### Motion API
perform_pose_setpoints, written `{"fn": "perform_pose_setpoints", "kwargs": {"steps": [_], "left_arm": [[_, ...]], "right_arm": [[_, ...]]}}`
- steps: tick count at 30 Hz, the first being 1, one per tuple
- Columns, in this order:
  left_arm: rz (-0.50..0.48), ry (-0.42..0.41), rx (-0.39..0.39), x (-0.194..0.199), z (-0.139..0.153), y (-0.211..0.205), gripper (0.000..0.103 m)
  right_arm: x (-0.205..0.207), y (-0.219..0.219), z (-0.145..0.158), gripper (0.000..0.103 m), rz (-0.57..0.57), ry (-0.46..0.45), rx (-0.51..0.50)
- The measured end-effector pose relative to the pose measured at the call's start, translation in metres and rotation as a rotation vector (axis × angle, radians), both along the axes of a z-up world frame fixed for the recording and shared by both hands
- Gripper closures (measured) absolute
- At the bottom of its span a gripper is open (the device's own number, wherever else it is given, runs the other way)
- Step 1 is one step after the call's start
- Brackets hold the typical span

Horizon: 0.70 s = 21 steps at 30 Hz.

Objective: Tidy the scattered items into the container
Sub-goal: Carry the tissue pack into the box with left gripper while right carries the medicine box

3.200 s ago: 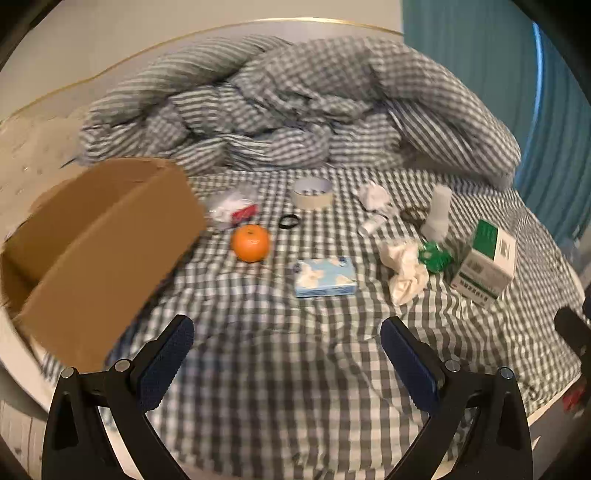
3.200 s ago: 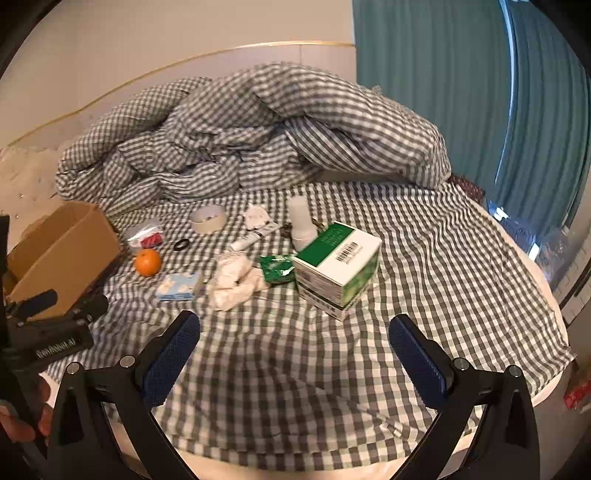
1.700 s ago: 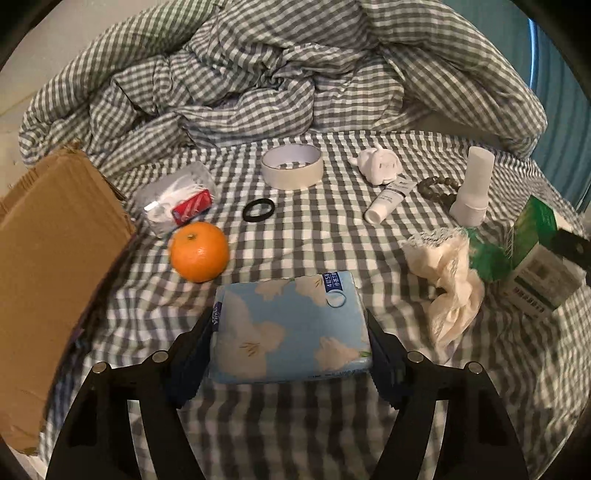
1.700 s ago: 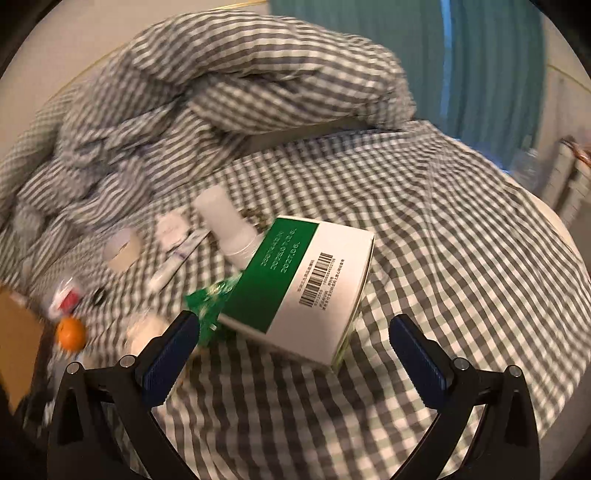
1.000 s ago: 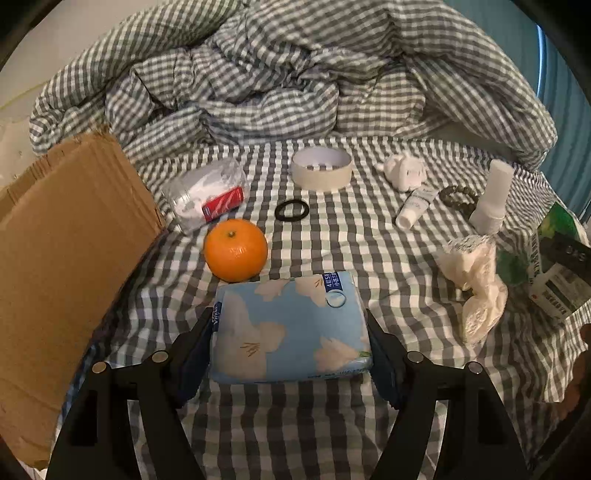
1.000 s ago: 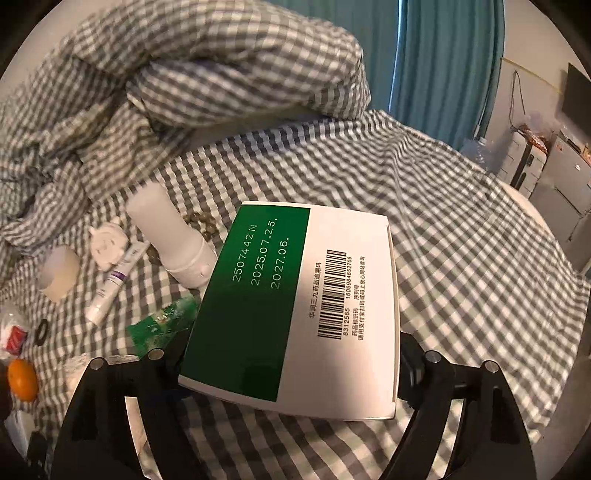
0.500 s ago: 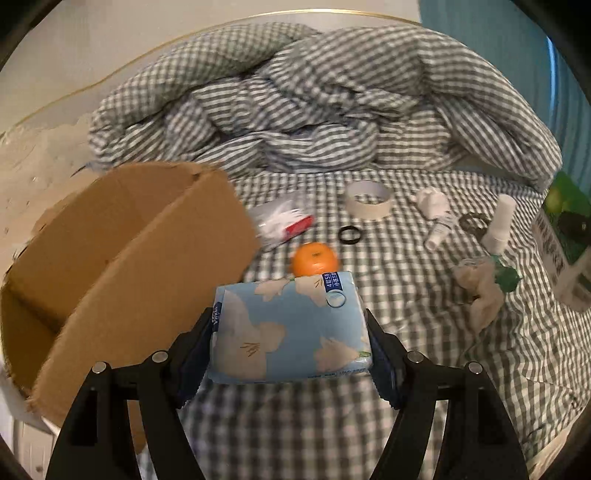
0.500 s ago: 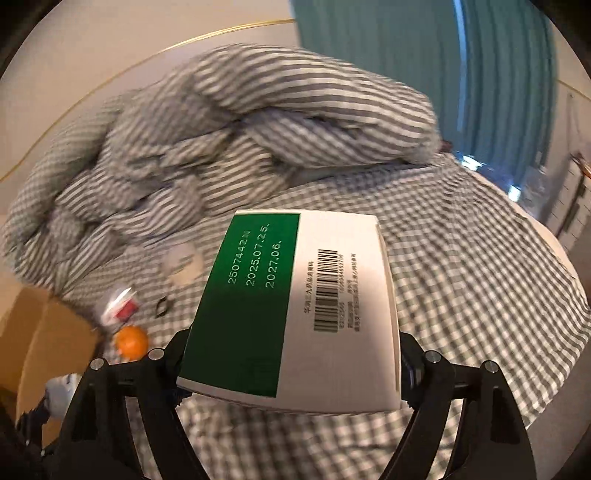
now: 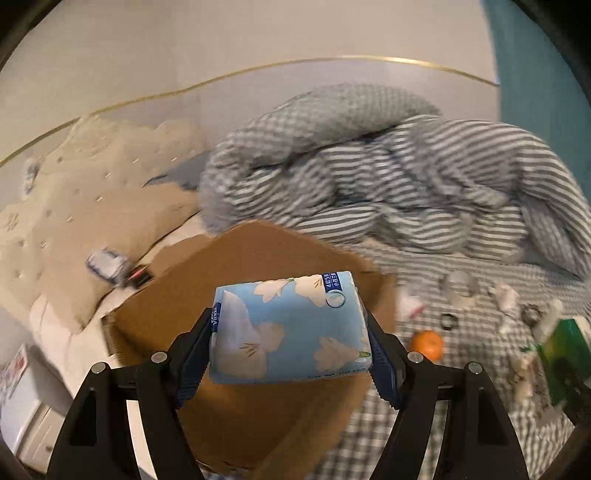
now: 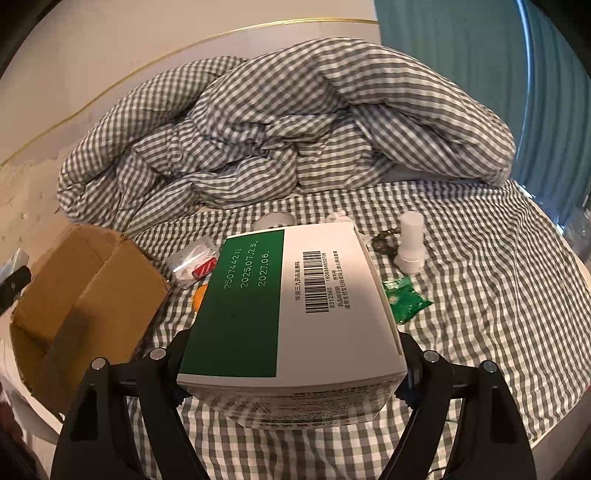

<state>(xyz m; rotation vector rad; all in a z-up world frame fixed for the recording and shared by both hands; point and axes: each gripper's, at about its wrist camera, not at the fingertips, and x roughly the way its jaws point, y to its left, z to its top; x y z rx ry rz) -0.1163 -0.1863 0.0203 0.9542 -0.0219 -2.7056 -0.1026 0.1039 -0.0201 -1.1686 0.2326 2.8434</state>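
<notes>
Wall: plain off-white [image 10: 184, 33], crossed by a thin curved gold line [image 10: 295, 23].
Curtain: teal, hanging in folds at the right [image 10: 461, 66].
Bed: round-edged, under a grey-and-white gingham sheet [image 10: 498, 295].
Duvet: same gingham, bunched at the far side [image 10: 295, 129].
Headboard: beige, tufted, at left [image 9: 74, 192].

Two packages held above the checked bed, cardboard box waiting at the left

The blue tissue pack [image 9: 290, 328] with white flowers sits mid-frame, clamped at both ends, in front of the open brown cardboard box [image 9: 258, 406]. The green-and-white carton [image 10: 291, 302], barcode and dates facing up, fills the centre of the right wrist view, gripped at its sides. Scattered at the right of the left view lie an orange [image 9: 427, 345], a black ring [image 9: 447, 322] and a tape roll [image 9: 458, 286]; the right view shows a white bottle [image 10: 410, 242], green sachet [image 10: 404, 299] and clear packet [image 10: 192, 264].
</notes>
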Motion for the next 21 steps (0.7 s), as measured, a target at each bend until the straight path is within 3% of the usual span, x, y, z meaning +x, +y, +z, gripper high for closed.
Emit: {"fn": "perform_pose_setpoints", "kwargs": {"steps": [6, 8, 12, 17, 21], "left_arm": [[0.082, -0.087, 0.024, -0.016, -0.036, -0.032, 0.018], [0.1, -0.107, 0.036, -0.015, -0.042, -0.036, 0.003], [0.13, -0.08, 0.079, -0.001, -0.043, -0.045, 0.0], [0.16, -0.103, 0.142, 0.022, -0.05, -0.051, 0.0], [0.156, -0.123, 0.144, 0.029, -0.059, -0.057, 0.0]], "right_arm": [[-0.007, -0.008, -0.012, 0.023, 0.018, -0.033, 0.017], [-0.01, -0.01, -0.015, 0.023, 0.025, -0.039, 0.019], [-0.015, -0.026, -0.012, 0.023, 0.075, -0.029, 0.024], [-0.032, -0.075, 0.032, 0.023, 0.244, 0.063, -0.021], [-0.054, -0.13, 0.067, 0.023, 0.42, 0.112, -0.114]]}}
